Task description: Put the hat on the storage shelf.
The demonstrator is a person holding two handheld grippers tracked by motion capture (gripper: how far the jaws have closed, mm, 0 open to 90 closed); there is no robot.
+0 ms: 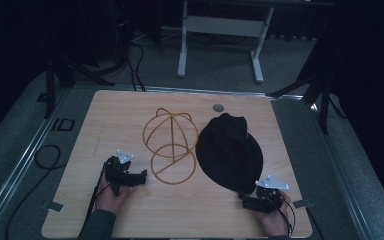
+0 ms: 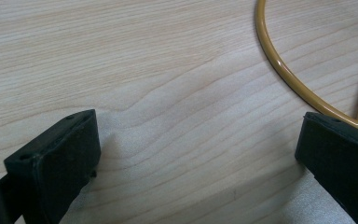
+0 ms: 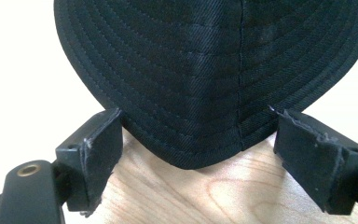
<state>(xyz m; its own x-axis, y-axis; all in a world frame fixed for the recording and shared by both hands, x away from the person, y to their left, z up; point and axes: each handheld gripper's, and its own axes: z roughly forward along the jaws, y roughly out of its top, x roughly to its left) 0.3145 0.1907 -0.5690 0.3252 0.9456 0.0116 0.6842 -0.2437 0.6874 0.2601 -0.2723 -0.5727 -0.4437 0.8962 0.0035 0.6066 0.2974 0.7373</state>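
Hat (image 3: pixel 205 79) brim between wide-open right gripper (image 3: pixel 196 135) jaws

**Non-task items around the workspace**

Light wooden table (image 1: pixel 130 115) with a small round grommet (image 1: pixel 218 107) at its far edge. White desk frame (image 1: pixel 220 27) on the grey floor (image 1: pixel 220 70) behind. Black cables (image 1: pixel 135 70) trail across the floor; another loops at left (image 1: pixel 45 155). Dark tripod legs (image 1: pixel 325 95) at right.
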